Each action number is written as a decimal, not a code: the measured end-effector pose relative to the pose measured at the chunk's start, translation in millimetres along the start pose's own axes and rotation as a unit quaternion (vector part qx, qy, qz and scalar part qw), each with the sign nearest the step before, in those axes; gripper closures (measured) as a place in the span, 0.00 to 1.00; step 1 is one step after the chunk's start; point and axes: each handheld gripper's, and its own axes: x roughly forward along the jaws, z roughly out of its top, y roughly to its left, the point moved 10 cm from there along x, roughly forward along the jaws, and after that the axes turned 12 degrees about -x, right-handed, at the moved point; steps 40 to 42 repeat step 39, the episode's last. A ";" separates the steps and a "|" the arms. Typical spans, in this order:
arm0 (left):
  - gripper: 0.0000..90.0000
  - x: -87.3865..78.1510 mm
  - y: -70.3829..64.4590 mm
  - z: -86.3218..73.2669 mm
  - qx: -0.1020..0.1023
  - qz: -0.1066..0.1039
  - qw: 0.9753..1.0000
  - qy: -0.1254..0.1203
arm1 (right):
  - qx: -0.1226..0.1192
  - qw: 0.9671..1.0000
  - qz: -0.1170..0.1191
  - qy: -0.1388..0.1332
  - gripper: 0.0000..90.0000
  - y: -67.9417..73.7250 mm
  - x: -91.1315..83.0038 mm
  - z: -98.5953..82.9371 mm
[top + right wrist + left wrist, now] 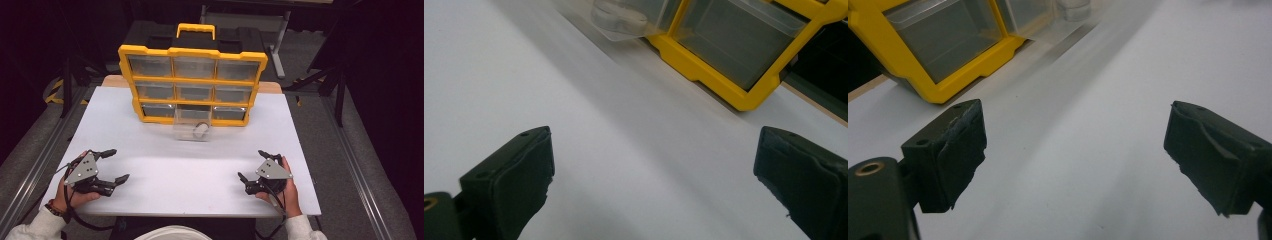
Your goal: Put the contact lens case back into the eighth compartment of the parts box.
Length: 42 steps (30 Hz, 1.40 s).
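Observation:
A yellow organizer (192, 80) with several clear drawers stands upright at the back middle of the white table (190, 175). Its bottom middle drawer (192, 127) is pulled out onto the table and holds a white round roll (200, 129). My left gripper (119, 164) rests open near the front left edge, with nothing between its jaws. My right gripper (251, 164) rests open near the front right, also holding nothing. The left gripper view has open jaws over bare table and the organizer (943, 50) far off. The right gripper view has the organizer (734, 55) and the roll (619, 12) beyond open jaws.
A wooden board (116, 80) sticks out under the white table top behind the organizer. Dark metal stands (340, 75) and a grey floor surround the table. A wide stretch of white surface lies between the grippers and the drawer.

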 end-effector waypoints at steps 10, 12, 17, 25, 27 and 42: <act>0.12 -2.3 -0.9 -0.3 -0.001 0.000 1.000 -0.005 | -0.001 1.000 -0.003 -0.008 0.04 2.5 -0.8 8.1; 0.12 -2.5 0.0 -0.2 0.002 0.001 1.000 -0.004 | 0.001 1.000 -0.002 -0.008 0.05 3.1 -0.3 8.3; 0.12 -1.8 0.2 -0.8 0.002 0.001 1.000 -0.002 | -0.003 1.000 0.006 -0.010 0.05 5.7 1.3 9.1; 0.12 -0.9 0.1 -1.4 0.000 0.001 1.000 0.000 | -0.004 1.000 0.009 -0.013 0.05 7.4 1.4 10.9; 0.12 -0.5 0.2 -1.7 -0.003 0.000 1.000 -0.001 | -0.004 1.000 0.009 -0.014 0.05 7.2 1.5 11.2; 0.12 0.5 3.6 -3.7 -0.005 0.009 1.000 0.006 | -0.004 1.000 0.014 -0.017 0.06 7.9 4.6 12.7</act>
